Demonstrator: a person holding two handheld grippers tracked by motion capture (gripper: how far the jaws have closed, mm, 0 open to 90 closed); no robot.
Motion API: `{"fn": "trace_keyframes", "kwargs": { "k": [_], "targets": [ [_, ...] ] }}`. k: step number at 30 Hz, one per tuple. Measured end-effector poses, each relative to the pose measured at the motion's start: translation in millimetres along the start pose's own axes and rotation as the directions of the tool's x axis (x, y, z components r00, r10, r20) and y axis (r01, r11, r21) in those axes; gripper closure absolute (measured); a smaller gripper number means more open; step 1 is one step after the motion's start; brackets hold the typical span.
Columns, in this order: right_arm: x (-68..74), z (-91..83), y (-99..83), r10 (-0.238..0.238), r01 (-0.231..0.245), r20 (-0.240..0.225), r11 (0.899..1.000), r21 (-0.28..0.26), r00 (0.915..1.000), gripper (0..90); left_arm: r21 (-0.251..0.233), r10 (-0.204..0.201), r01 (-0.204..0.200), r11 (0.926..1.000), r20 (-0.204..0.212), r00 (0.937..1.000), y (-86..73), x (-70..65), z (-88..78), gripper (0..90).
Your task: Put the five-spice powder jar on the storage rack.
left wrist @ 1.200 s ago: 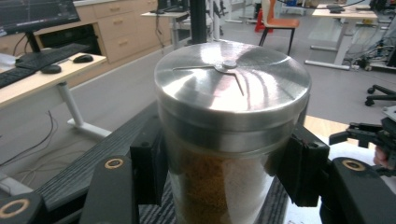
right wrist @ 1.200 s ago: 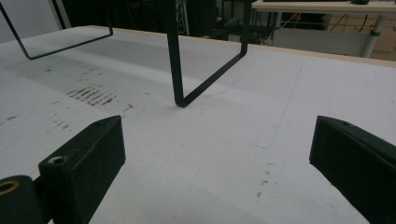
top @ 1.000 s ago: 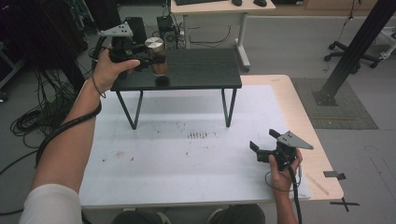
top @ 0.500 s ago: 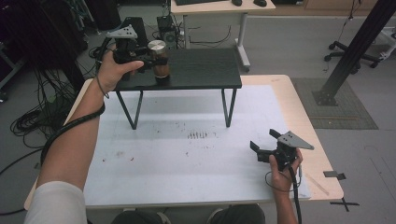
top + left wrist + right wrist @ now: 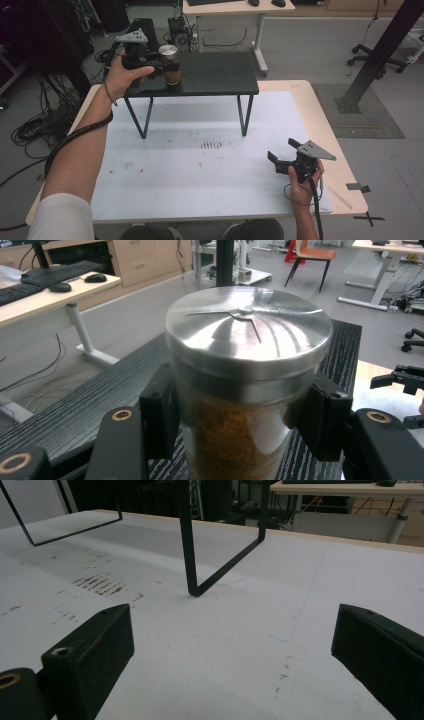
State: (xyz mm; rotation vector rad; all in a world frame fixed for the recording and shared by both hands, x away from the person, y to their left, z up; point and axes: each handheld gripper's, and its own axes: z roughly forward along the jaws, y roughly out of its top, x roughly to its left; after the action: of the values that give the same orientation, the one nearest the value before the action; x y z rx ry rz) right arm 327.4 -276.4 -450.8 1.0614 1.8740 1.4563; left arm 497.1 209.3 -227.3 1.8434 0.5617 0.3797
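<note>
Left gripper (image 5: 161, 64) is seen upper left of the high view, held level at the near-left end of the black raised shelf (image 5: 215, 75). Its jaws are clamped on the jar (image 5: 171, 65), one pad on each side of the glass body just below the lid. In the left gripper view the jar (image 5: 245, 390) sits centre frame between both pads, upright, with brown granular contents visible through the glass and a brushed metal lid (image 5: 248, 330) on top. Whether the jar base is resting on the shelf or is just above it cannot be told.

Right gripper (image 5: 281, 161) is seen lower right of the high view, held by the person's hand just above the white table top (image 5: 200, 170), well apart from the shelf and jar. Its jaws are spread wide and nothing is held between them; in the right gripper view the two black pads (image 5: 90, 650) are seen at the lower corners with bare white surface in between. A black shelf leg (image 5: 187, 555) is seen upper centre of that view, and brown smudges (image 5: 100, 585) are marked on the table at left of frame.
</note>
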Motion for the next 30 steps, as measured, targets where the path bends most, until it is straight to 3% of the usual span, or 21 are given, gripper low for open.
{"fn": "trace_keyframes", "kwargs": {
  "k": [30],
  "targets": [
    [0.2,0.1,0.1,-0.002,0.002,0.002,1.000,0.001,1.0000,3.5,-0.006,-0.006,0.006,1.0000,0.003,1.0000,-0.2,1.3,1.6,42.8]
  ]
}}
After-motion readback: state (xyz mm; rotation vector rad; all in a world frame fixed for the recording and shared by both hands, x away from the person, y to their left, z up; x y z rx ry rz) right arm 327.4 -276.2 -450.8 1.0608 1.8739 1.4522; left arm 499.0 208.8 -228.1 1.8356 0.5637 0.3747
